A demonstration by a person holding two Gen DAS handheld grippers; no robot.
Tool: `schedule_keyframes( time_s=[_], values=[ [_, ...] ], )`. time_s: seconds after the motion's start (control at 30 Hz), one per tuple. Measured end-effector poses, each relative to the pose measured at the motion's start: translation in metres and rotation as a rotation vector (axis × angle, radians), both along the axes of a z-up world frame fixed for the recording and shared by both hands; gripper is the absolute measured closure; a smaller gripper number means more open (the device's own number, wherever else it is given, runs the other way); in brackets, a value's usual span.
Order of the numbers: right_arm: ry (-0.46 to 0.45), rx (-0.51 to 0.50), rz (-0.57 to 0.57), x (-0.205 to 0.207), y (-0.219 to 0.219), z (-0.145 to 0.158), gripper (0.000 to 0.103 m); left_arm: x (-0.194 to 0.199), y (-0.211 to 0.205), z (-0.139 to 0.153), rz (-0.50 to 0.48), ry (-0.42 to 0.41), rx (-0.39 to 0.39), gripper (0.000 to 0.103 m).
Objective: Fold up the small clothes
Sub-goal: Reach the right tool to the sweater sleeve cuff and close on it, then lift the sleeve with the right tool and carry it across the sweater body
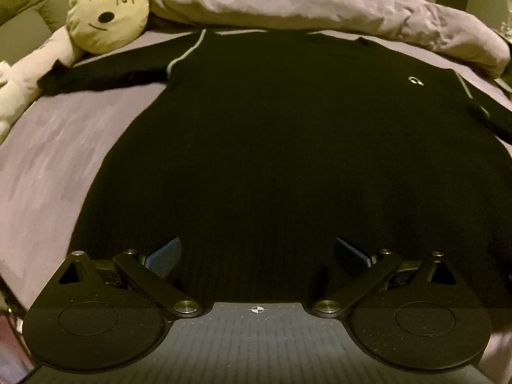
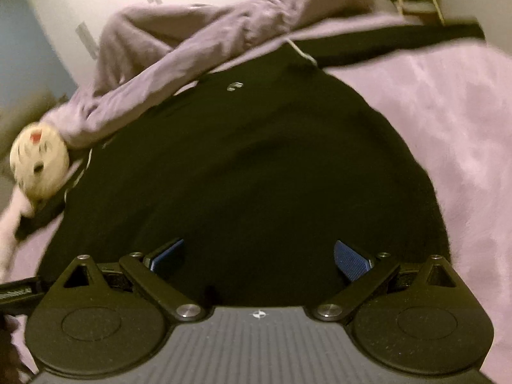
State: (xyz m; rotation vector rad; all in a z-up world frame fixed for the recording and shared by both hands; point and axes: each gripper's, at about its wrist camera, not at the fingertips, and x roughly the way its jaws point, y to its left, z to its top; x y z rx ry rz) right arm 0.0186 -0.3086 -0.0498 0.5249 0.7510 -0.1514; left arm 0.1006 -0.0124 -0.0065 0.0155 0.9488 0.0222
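Observation:
A black long-sleeved top (image 1: 272, 134) with pale seam stripes and a small chest logo lies spread flat on the lilac bed sheet (image 1: 57, 147), sleeves stretched out to both sides. My left gripper (image 1: 257, 256) hovers open over the top's hem, blue pads wide apart with only fabric below them. In the right wrist view the same top (image 2: 256, 166) fills the middle, seen at a tilt. My right gripper (image 2: 259, 256) is open too, above the lower part of the garment, holding nothing.
A cream plush toy (image 1: 107, 12) with a red heart lies at the far left, touching the left sleeve. A bunched lilac duvet (image 1: 320, 9) runs along the top's collar edge. Bare sheet (image 2: 448, 134) spreads to the right of the top.

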Motion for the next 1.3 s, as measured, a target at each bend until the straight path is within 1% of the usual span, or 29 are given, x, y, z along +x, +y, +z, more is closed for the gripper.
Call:
schedule_keyframes(
  time_s=[0.03,0.07,0.13,0.17,0.2,0.27,0.33,0.37,0.4,0.43,0.5,0.53,0.6,0.67,0.7,0.73,0.77,0.83,0.87,0.93,1.0,1.1,1.17,1.23,1.27,1.3],
  values=[
    [0.016,0.05,-0.018,0.003,-0.009,-0.008,0.004,0.009,-0.004,-0.001,0.003,-0.004,0.008,0.0],
    [0.003,0.099,-0.022,0.005,-0.017,-0.016,0.004,0.017,-0.009,-0.002,0.002,-0.011,0.013,0.0],
    [-0.051,0.148,-0.02,0.003,-0.022,-0.022,0.004,0.036,-0.019,-0.005,0.001,-0.021,0.024,0.0],
    [-0.06,0.153,-0.002,0.004,-0.023,-0.025,0.004,0.047,-0.025,-0.007,-0.001,-0.025,0.026,0.0],
    [-0.057,0.14,0.026,0.006,-0.023,-0.027,0.004,0.056,-0.03,-0.008,-0.004,-0.027,0.026,0.0],
    [-0.03,0.045,0.145,0.01,-0.015,-0.026,0.004,0.079,-0.045,-0.012,-0.005,-0.034,0.03,0.0],
    [-0.007,-0.027,0.257,0.014,-0.009,-0.022,0.004,0.099,-0.059,-0.015,-0.003,-0.048,0.031,0.0],
    [-0.011,-0.03,0.287,0.014,-0.011,-0.019,0.004,0.108,-0.064,-0.018,-0.004,-0.052,0.032,0.0],
    [-0.033,-0.009,0.301,0.014,-0.021,-0.013,0.004,0.118,-0.07,-0.021,-0.002,-0.055,0.037,0.0],
    [-0.082,0.013,0.288,0.012,-0.037,-0.004,0.004,0.126,-0.076,-0.026,-0.004,-0.059,0.044,0.0],
    [-0.177,0.006,0.199,0.015,-0.073,0.014,0.004,0.138,-0.086,-0.036,-0.012,-0.062,0.068,0.0],
    [-0.228,-0.004,0.121,0.018,-0.102,0.022,0.004,0.142,-0.091,-0.042,-0.01,-0.067,0.083,0.0],
    [-0.277,-0.016,-0.009,0.028,-0.149,0.027,0.004,0.143,-0.095,-0.047,-0.007,-0.116,0.091,0.0],
    [-0.26,-0.01,-0.18,0.047,-0.203,0.025,0.014,0.139,-0.097,-0.052,-0.006,-0.17,0.09,0.0],
    [-0.246,0.017,-0.26,0.059,-0.234,0.02,0.024,0.138,-0.097,-0.056,-0.005,-0.196,0.084,0.0],
    [-0.239,0.036,-0.311,0.068,-0.255,0.016,0.033,0.135,-0.097,-0.059,-0.004,-0.223,0.075,0.0],
    [-0.231,0.046,-0.363,0.078,-0.273,0.011,0.037,0.134,-0.095,-0.061,-0.001,-0.24,0.063,0.0],
    [-0.223,0.062,-0.448,0.1,-0.31,-0.001,0.05,0.134,-0.091,-0.062,0.007,-0.254,0.025,0.0],
    [-0.21,0.082,-0.509,0.11,-0.327,-0.007,0.053,0.133,-0.088,-0.062,0.01,-0.253,0.008,0.0],
    [-0.223,0.136,-0.588,0.123,-0.35,-0.018,0.065,0.133,-0.084,-0.063,0.015,-0.259,-0.025,0.0],
    [-0.235,0.169,-0.67,0.134,-0.366,-0.027,0.07,0.132,-0.083,-0.064,0.017,-0.269,-0.033,0.0],
    [-0.263,0.19,-0.726,0.149,-0.378,-0.032,0.071,0.132,-0.083,-0.066,0.016,-0.271,-0.034,0.0],
    [-0.275,0.201,-0.746,0.144,-0.384,-0.031,0.076,0.132,-0.083,-0.066,0.017,-0.272,-0.036,0.0],
    [-0.273,0.229,-0.773,0.147,-0.389,-0.036,0.089,0.132,-0.082,-0.067,0.017,-0.274,-0.037,0.0],
    [-0.282,0.249,-0.782,0.147,-0.391,-0.038,0.09,0.132,-0.082,-0.067,0.017,-0.274,-0.039,0.0],
    [-0.294,0.263,-0.784,0.138,-0.393,-0.039,0.09,0.132,-0.082,-0.067,0.017,-0.275,-0.04,0.0]
  ],
)
